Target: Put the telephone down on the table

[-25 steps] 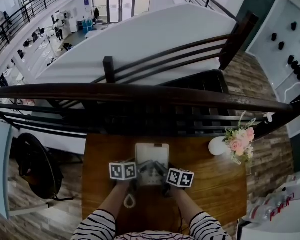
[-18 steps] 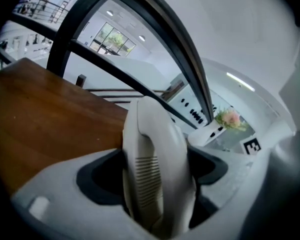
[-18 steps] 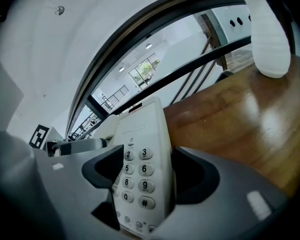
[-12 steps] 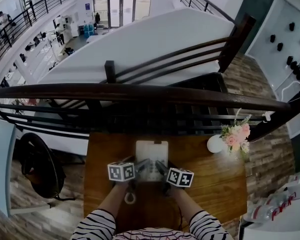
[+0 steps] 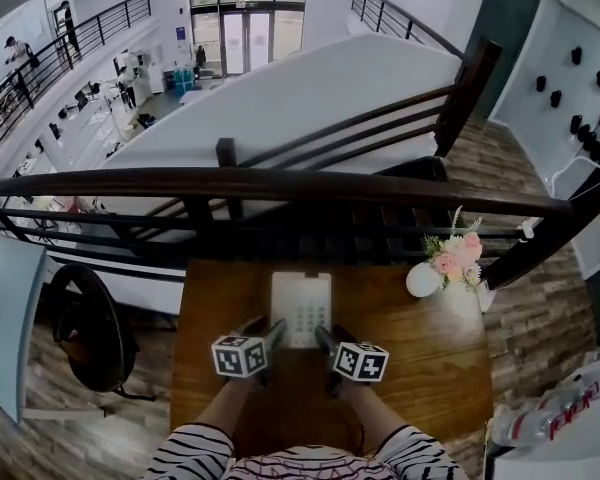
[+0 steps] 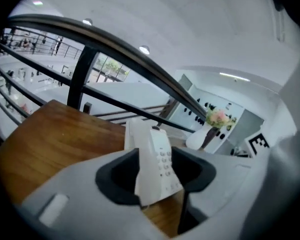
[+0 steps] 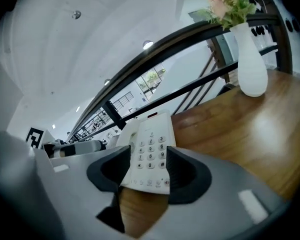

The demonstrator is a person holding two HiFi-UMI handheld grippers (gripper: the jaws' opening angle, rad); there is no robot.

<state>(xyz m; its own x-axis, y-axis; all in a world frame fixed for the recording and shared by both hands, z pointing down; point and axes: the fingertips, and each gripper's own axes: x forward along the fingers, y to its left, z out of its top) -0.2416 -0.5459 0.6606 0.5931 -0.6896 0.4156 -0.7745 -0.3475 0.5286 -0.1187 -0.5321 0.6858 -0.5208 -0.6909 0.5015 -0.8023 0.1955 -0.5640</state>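
Observation:
The white telephone point(image 5: 301, 308) lies flat on the wooden table point(image 5: 420, 358), keypad up, handset along its left side. My left gripper point(image 5: 264, 340) and right gripper point(image 5: 323, 344) hover just above and short of its near end, clear of it. Both gripper views look past the jaws at the telephone point(image 6: 160, 159) point(image 7: 151, 151) lying ahead on the wood. The jaws of the left gripper point(image 6: 157, 176) and of the right gripper point(image 7: 149, 176) are closing, with a gap still between them and nothing gripped.
A white vase of pink flowers point(image 5: 425, 278) stands at the table's far right. A dark wooden railing point(image 5: 280, 183) runs along the table's far edge, with a drop to a lower floor beyond. A black chair point(image 5: 85, 338) stands to the table's left.
Both grippers have drawn back from the telephone toward me and risen. The telephone stays lying on the table. Their jaws have narrowed.

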